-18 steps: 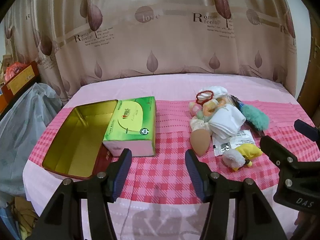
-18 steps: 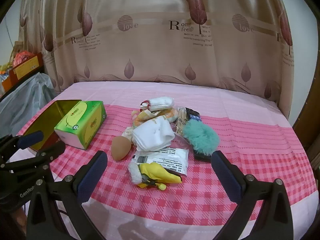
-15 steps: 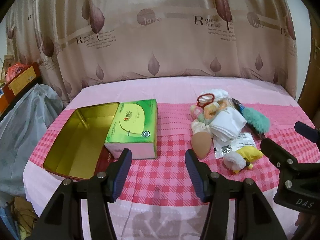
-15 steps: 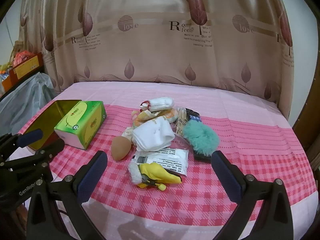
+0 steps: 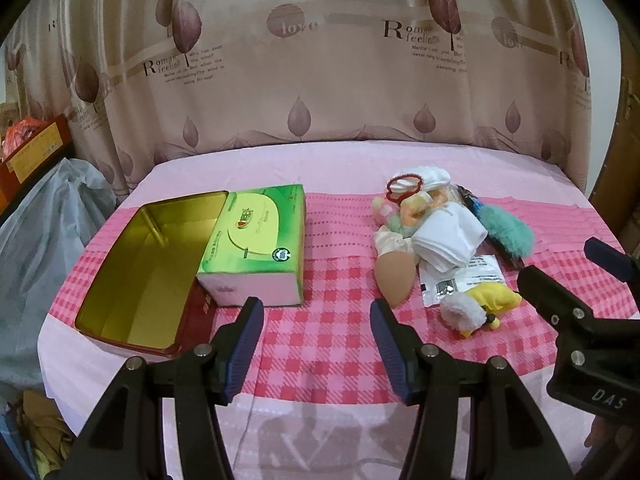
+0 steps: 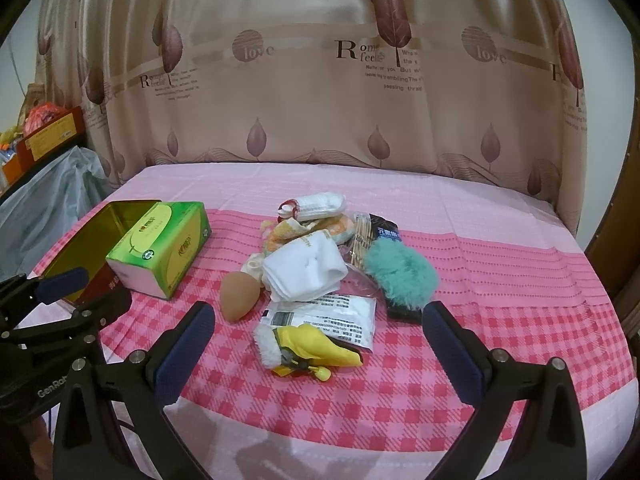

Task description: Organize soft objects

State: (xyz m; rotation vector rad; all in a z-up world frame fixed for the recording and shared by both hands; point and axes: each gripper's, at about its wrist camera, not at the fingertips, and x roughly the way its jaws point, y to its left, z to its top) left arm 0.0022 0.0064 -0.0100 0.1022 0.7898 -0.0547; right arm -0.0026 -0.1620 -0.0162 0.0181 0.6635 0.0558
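A: Hovering over the near edge of the tabletop (image 5: pixel 328 344), both tools. Left gripper (image 5: pixel 316 316) has its jaws apart, nothing between them. Right gripper (image 6: pixel 316 320) has its jaws spread wide, also empty.

B: Where's the soft stuff?

A: One loose pile on the pink checked cloth, right of centre in the left wrist view. White folded socks (image 6: pixel 304 268) in the middle, beige makeup sponge (image 6: pixel 239 296) just left of them, teal fluffy scrunchie (image 6: pixel 400 276) on the right. Yellow plush toy (image 6: pixel 312 346) sits nearest, overlapping a white printed sachet (image 6: pixel 340 312).

B: Back of the pile?

A: A white rolled item with a red hair tie (image 5: pixel 404 186) on it, plus pastel scrunchies (image 5: pixel 400 216) underneath. A dark packet (image 6: pixel 384 226) peeks out behind the teal one. Can't read finer detail.

B: Container?

A: Open gold tin (image 5: pixel 132 272) on the left, nothing inside. Green tissue box (image 5: pixel 256 240) lies touching its right side, well apart from the pile.

B: Gripper positions relative to the pile?

A: Right one faces it directly, plush toy between the fingertips in view but not touched. Left one points at bare cloth between tissue box and sponge.
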